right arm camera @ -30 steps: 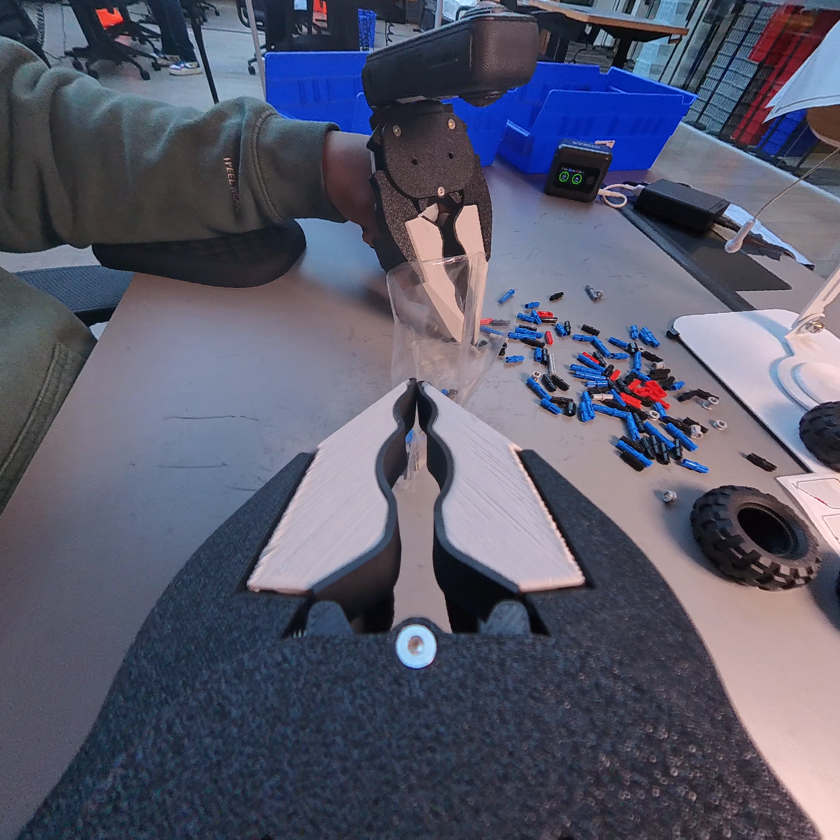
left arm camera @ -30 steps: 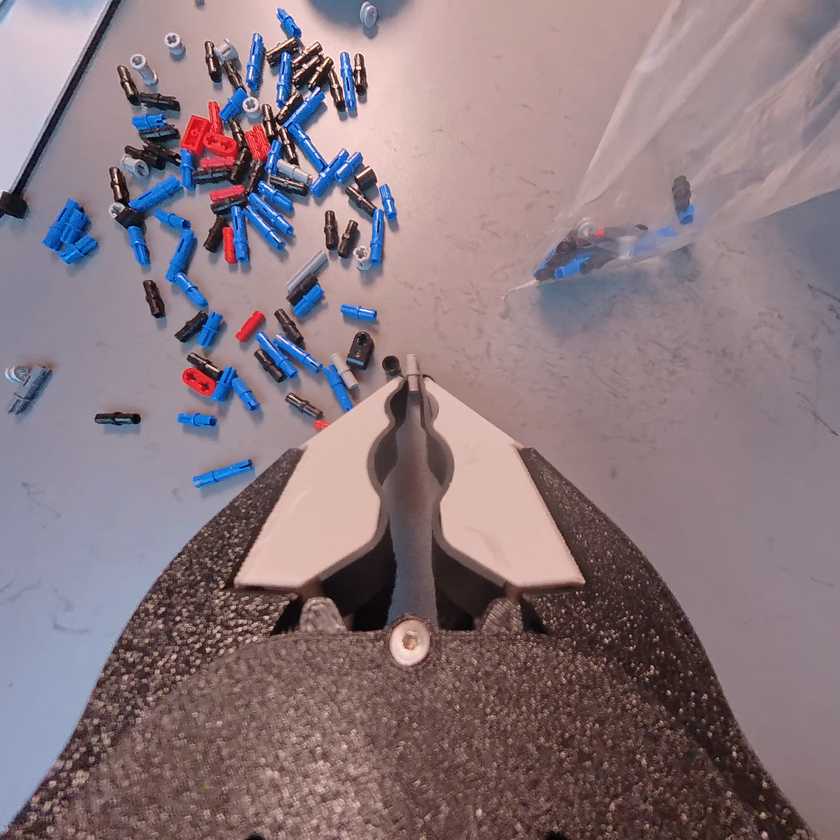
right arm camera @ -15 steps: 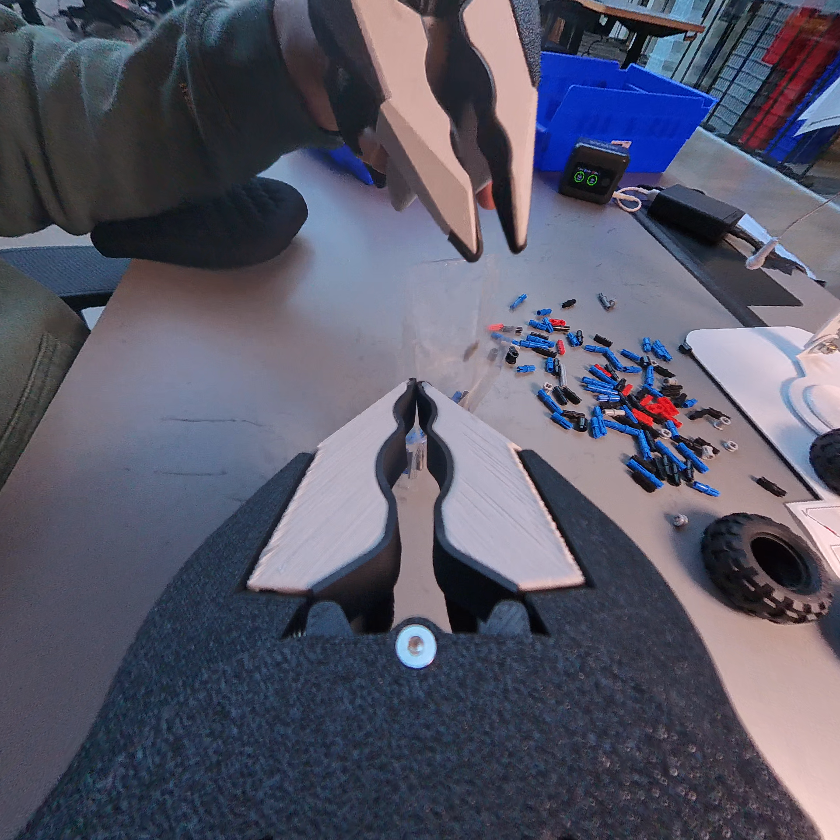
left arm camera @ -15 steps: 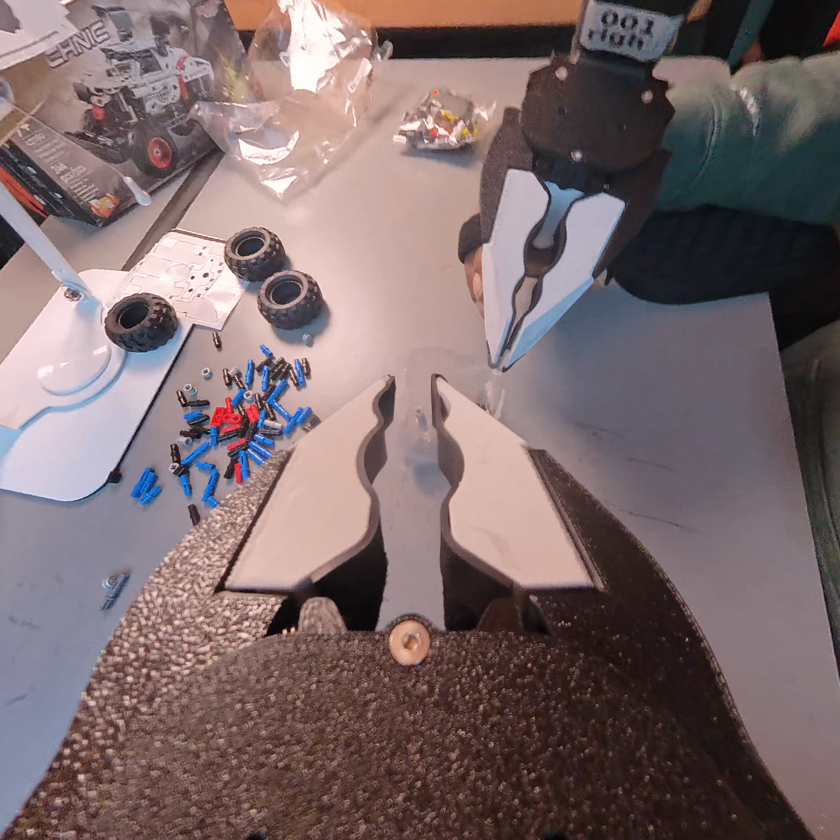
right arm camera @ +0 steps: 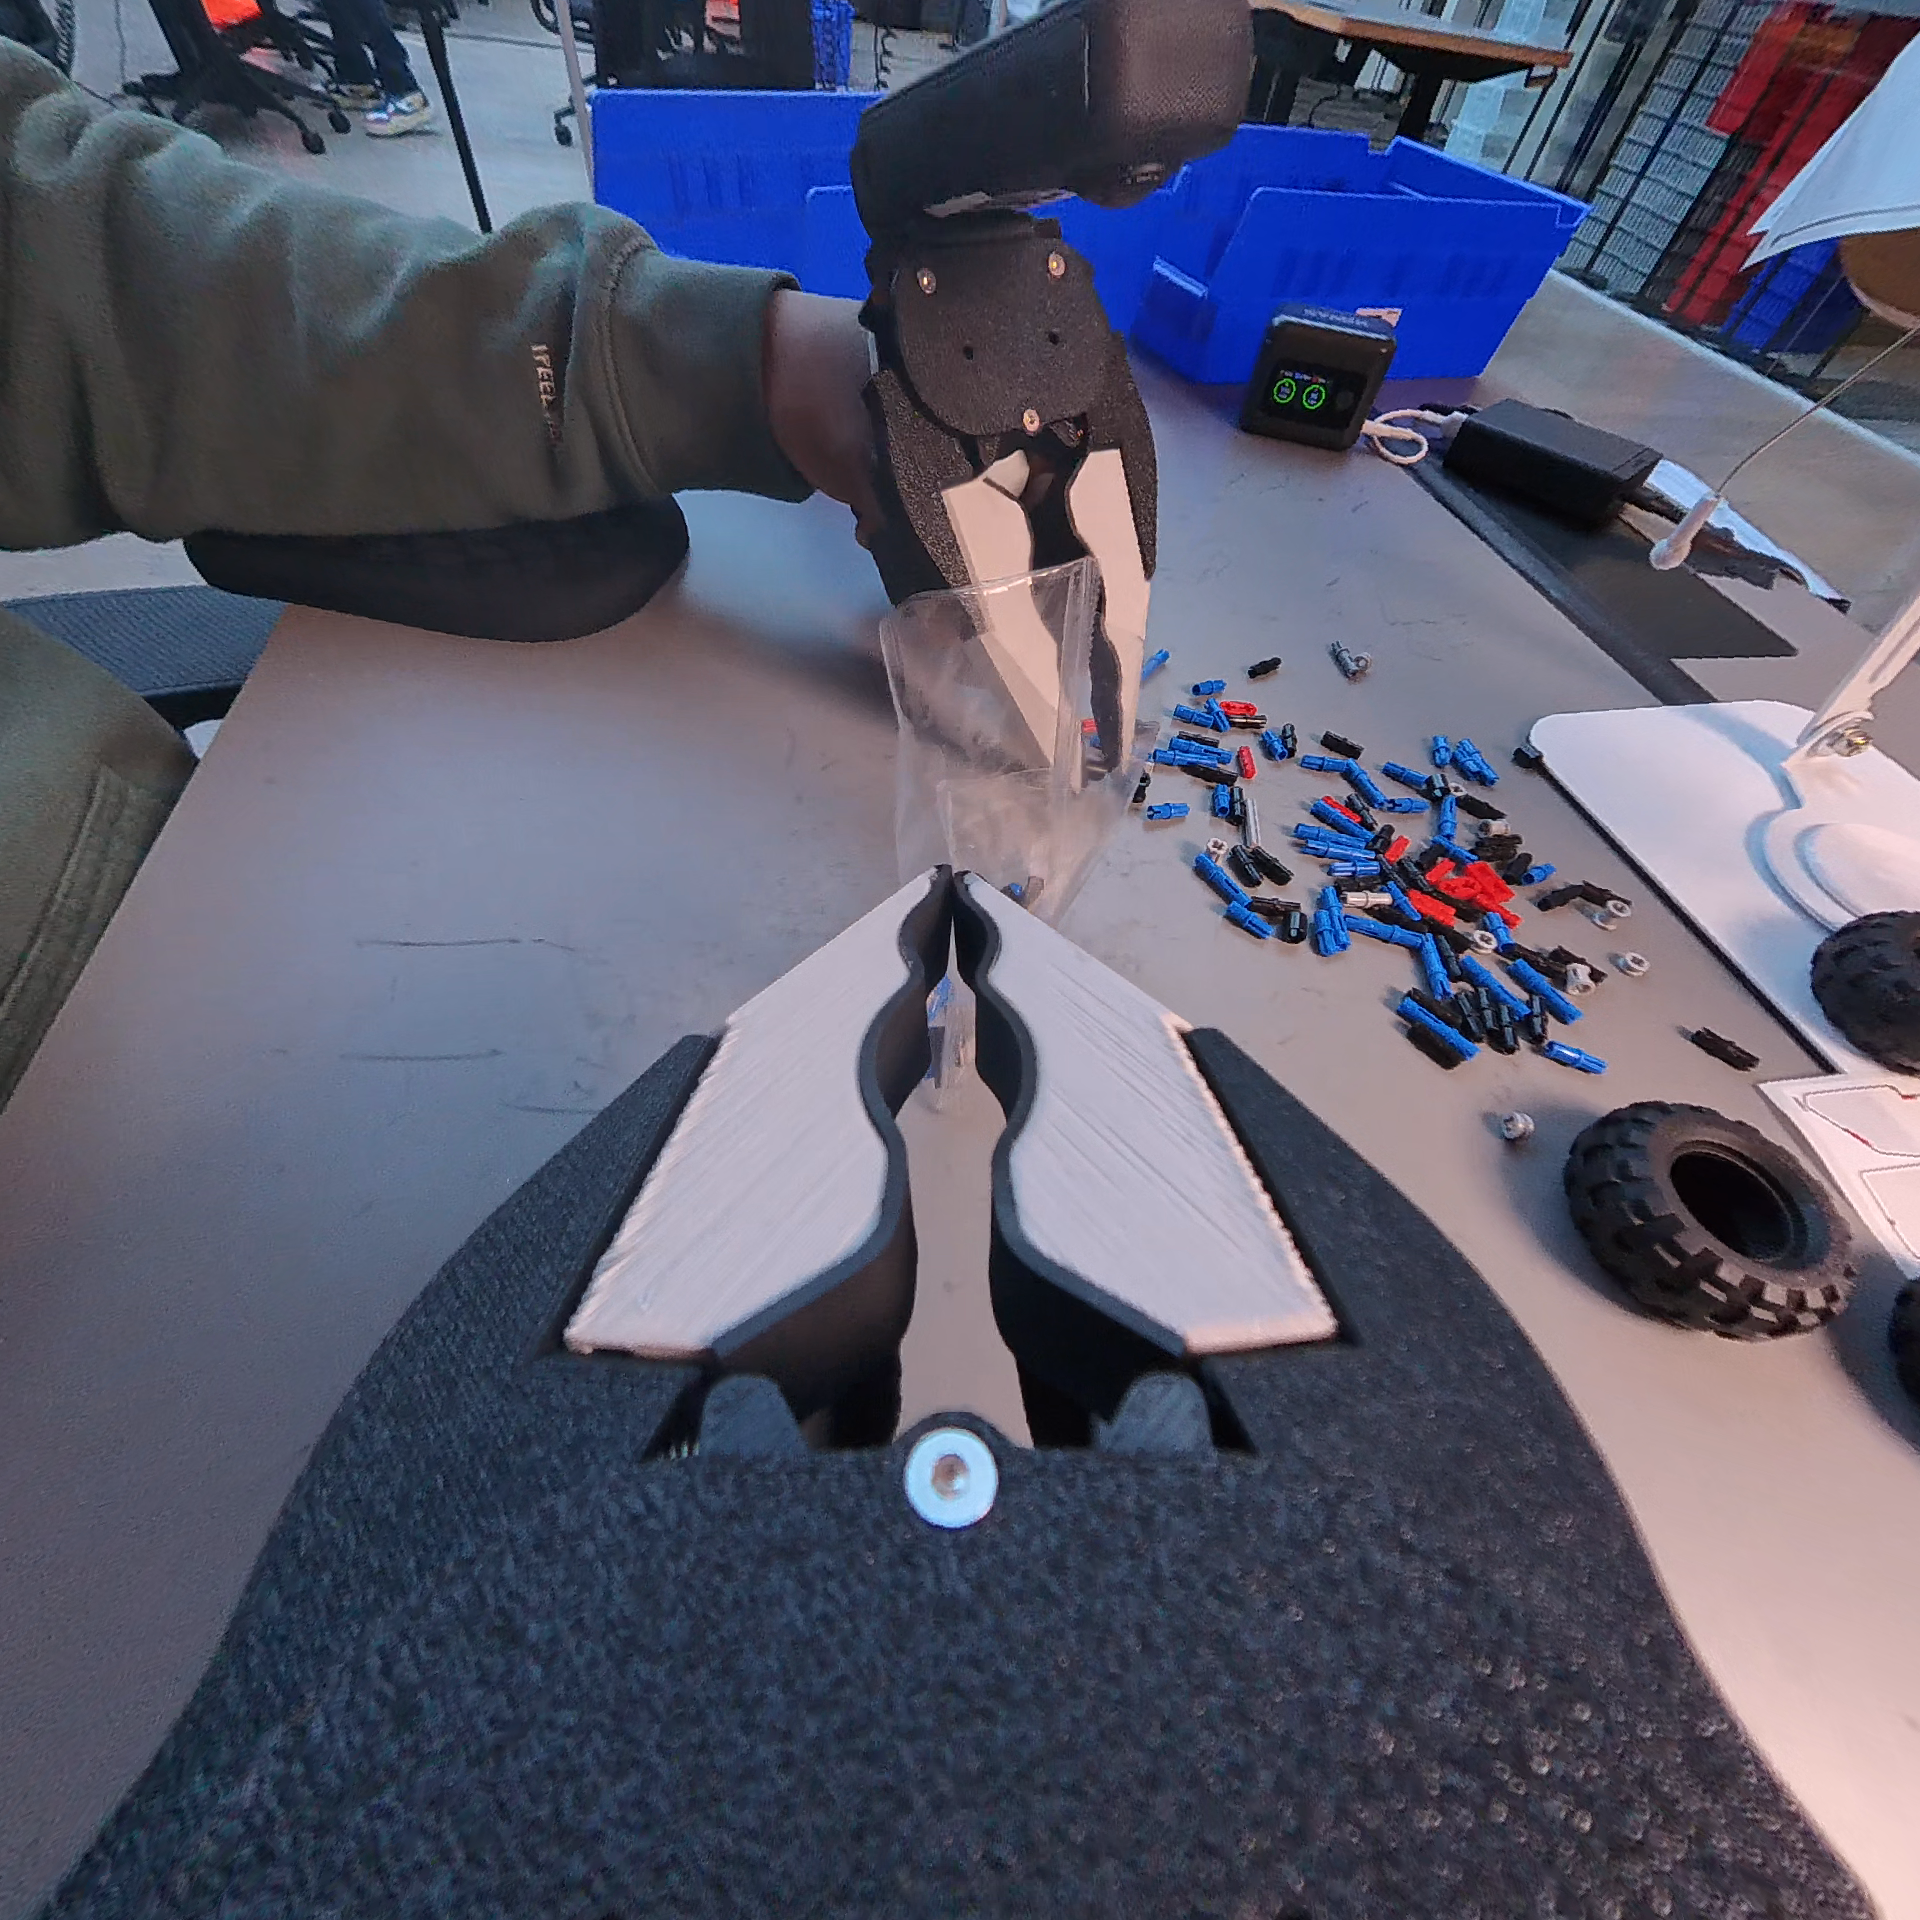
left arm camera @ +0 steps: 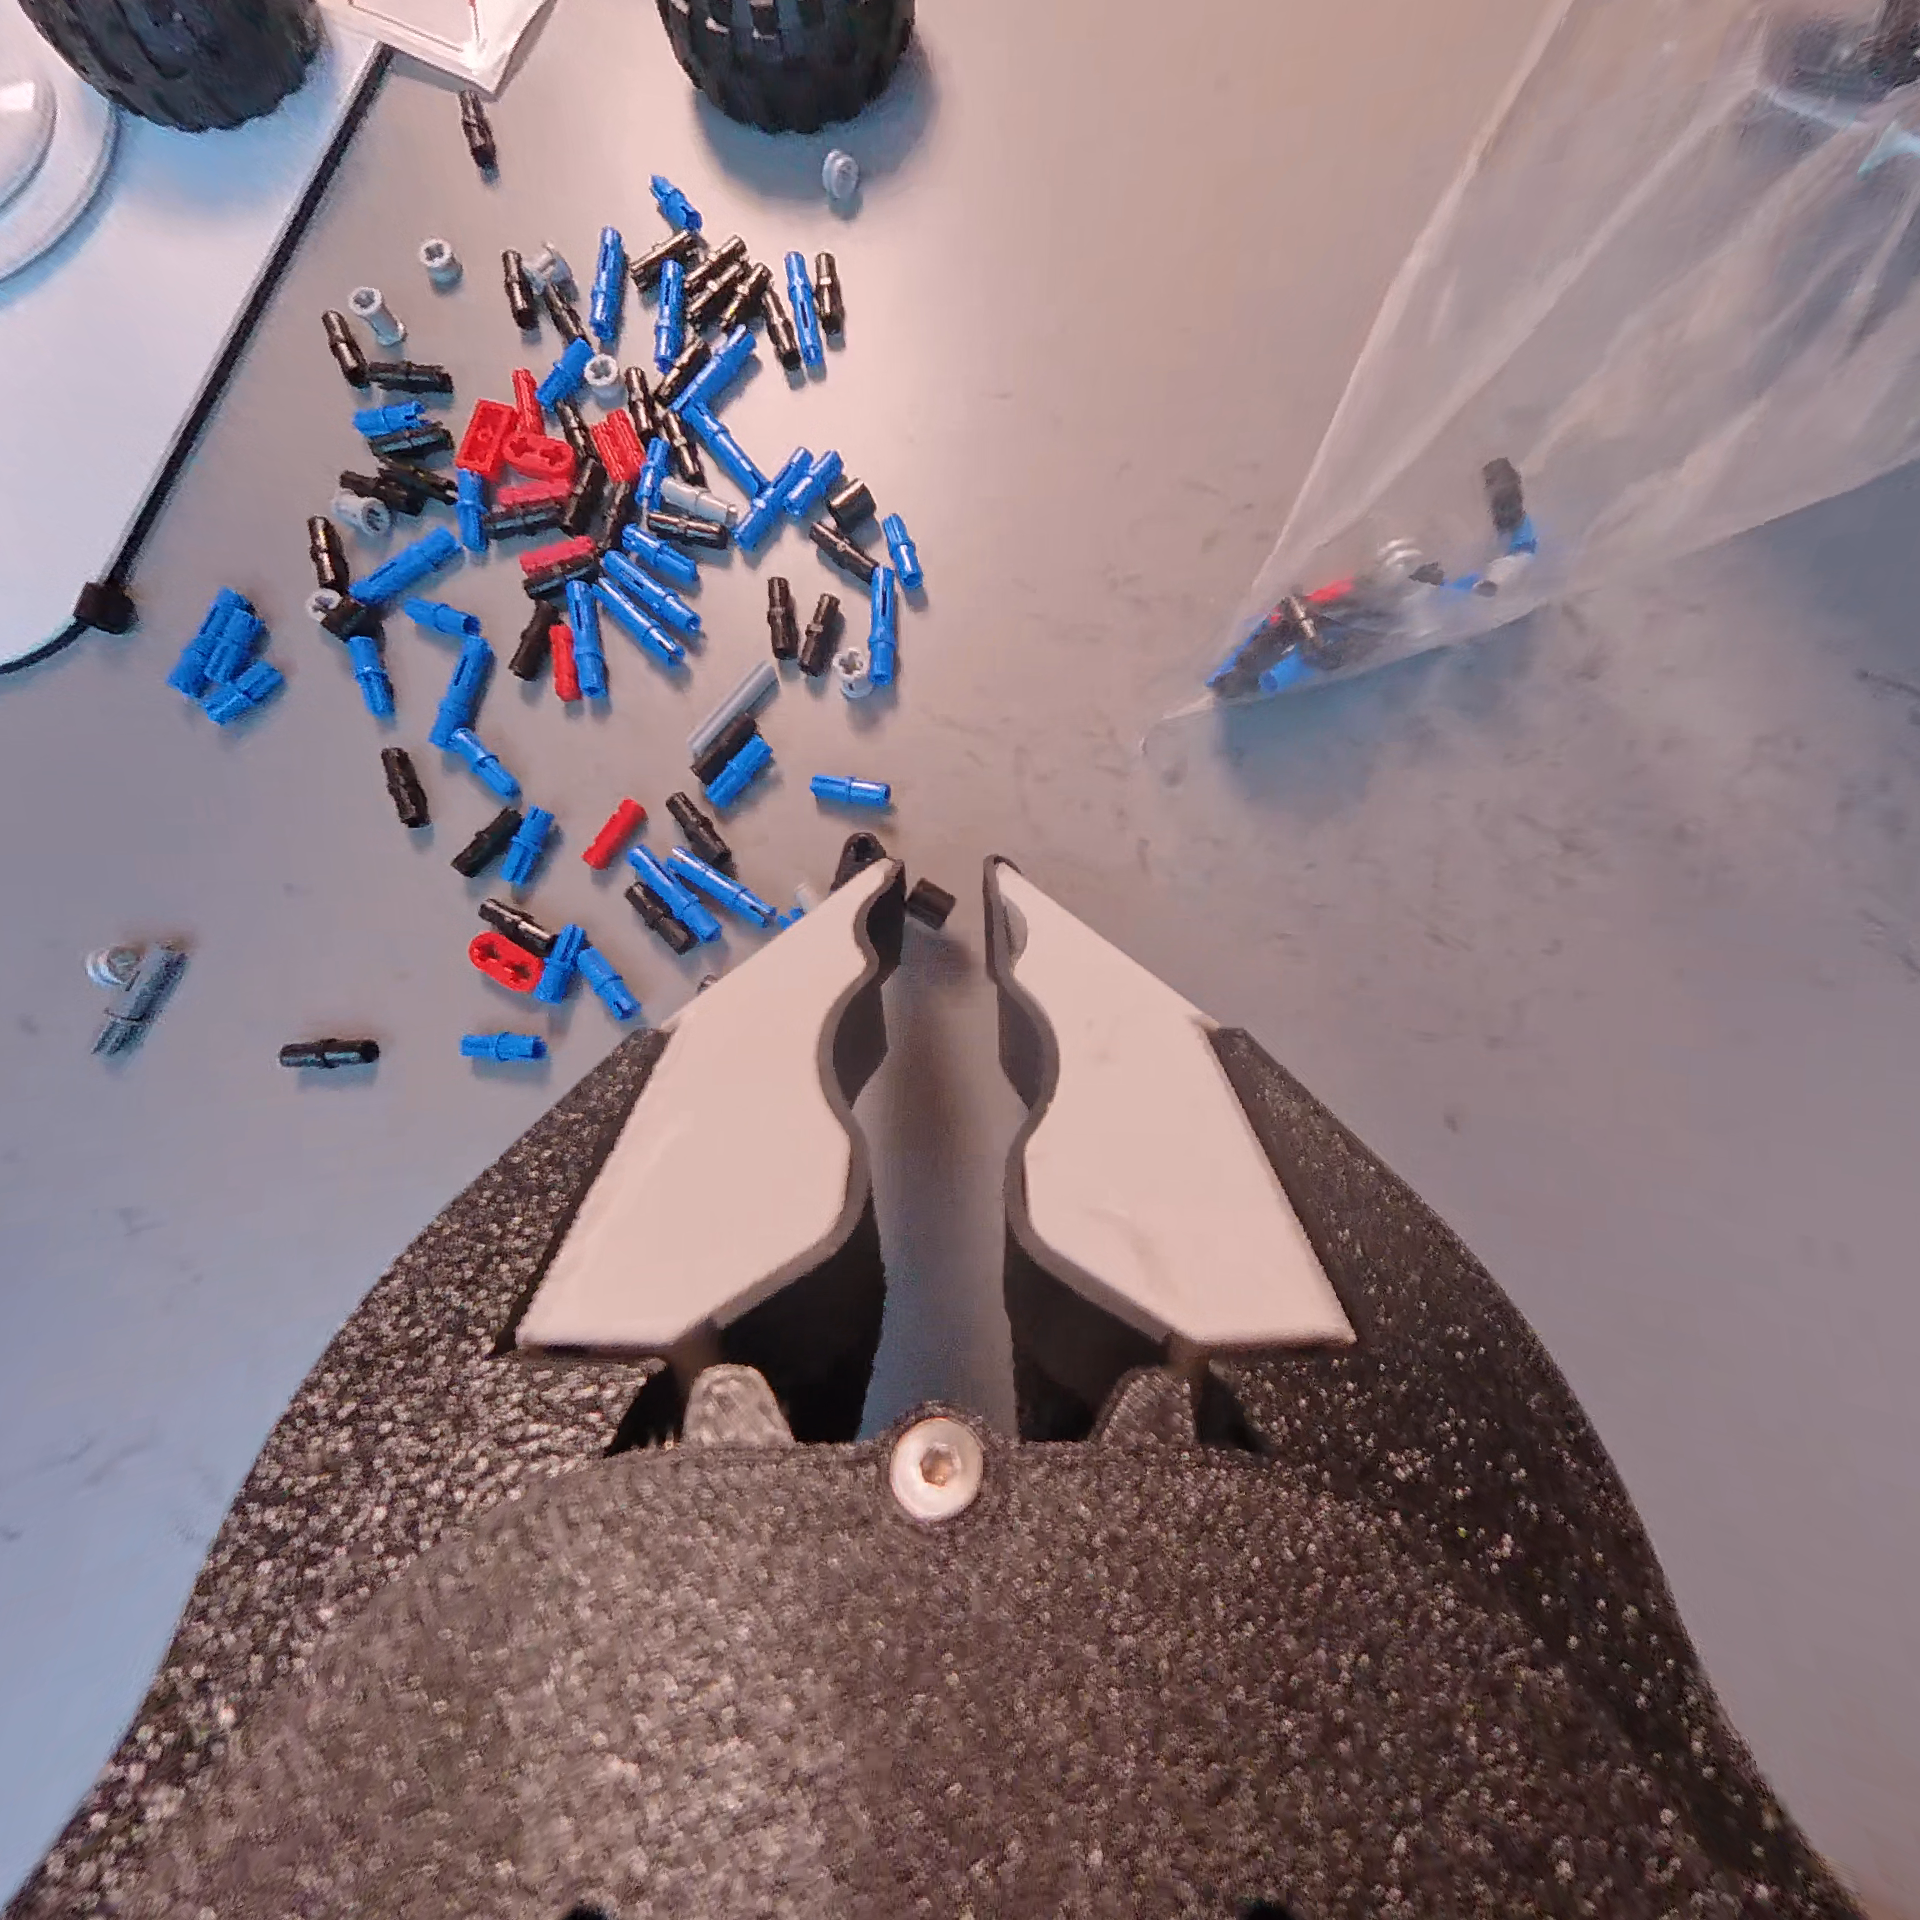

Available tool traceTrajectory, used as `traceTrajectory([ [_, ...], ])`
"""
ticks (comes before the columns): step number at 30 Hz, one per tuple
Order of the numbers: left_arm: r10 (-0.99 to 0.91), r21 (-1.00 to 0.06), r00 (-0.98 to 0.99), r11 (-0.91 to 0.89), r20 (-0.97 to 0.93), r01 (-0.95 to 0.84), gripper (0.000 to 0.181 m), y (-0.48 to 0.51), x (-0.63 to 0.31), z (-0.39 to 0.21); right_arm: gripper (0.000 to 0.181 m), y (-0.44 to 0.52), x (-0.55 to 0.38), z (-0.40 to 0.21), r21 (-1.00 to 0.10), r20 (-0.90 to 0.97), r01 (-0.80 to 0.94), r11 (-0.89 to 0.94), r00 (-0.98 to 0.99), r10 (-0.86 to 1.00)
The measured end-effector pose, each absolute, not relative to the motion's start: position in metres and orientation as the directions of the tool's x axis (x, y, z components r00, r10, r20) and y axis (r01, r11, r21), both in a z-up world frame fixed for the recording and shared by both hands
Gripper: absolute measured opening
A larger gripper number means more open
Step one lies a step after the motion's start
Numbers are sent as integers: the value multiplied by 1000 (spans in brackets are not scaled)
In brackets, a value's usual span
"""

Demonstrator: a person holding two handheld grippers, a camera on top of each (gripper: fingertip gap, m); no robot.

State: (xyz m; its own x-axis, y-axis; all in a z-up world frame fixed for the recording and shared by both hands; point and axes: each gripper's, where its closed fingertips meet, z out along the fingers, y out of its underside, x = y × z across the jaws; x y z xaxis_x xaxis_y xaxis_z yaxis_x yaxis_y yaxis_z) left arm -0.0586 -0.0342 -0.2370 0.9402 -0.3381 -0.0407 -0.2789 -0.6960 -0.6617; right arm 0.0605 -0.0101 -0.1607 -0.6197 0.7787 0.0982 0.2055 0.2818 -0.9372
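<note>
My right gripper pinches the clear plastic bag holding small pins; my left gripper, jaws parted and empty, hovers over a small black bush.

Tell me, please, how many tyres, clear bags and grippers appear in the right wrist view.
Tyres: 3, one cut off by the frame edge
Clear bag: 1
Grippers: 2, the left gripper and the right gripper
Total: 6

Each gripper has a bumpy black body, two pale grey pointed fingers with wavy dark inner edges, and one shiny silver screw. The person wears a soft green sleeve.
</note>
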Motion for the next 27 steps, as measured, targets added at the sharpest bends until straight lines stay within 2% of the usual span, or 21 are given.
traceTrajectory([
  [4,-344,-636,937,-712,-54,-298,1,-35,-59,-242,0,-10,61,-161,-937,97,205,281,-622,777],
  [9,-345,-635,937,-711,-59,-302,0,-35,-59,-240,0,-12,61,-161,-937,99,204,285,-624,775],
  [13,-328,-777,945,-595,3,-204,0,-24,-50,-191,0,-13,61,-160,-937,102,202,286,-625,774],
  [15,-324,-799,946,-566,-11,-203,0,-25,-50,-171,0,-14,60,-161,-936,99,204,286,-627,772],
  [17,-325,-766,946,-604,-14,-219,4,-33,-54,-174,0,-15,60,-162,-935,99,207,289,-630,771],
  [19,-341,-714,940,-653,-19,-252,24,-44,-59,-191,0,-16,61,-162,-934,99,207,291,-631,769],
  [20,-354,-682,935,-675,-33,-280,26,-50,-62,-201,0,-17,61,-162,-934,100,206,291,-632,769],
  [23,-391,-615,920,-718,-29,-325,26,-62,-66,-224,0,-17,60,-163,-934,98,208,291,-632,768],
  [27,-421,-569,907,-740,-22,-358,16,-65,-65,-238,0,-17,61,-163,-934,97,208,290,-633,768],
])
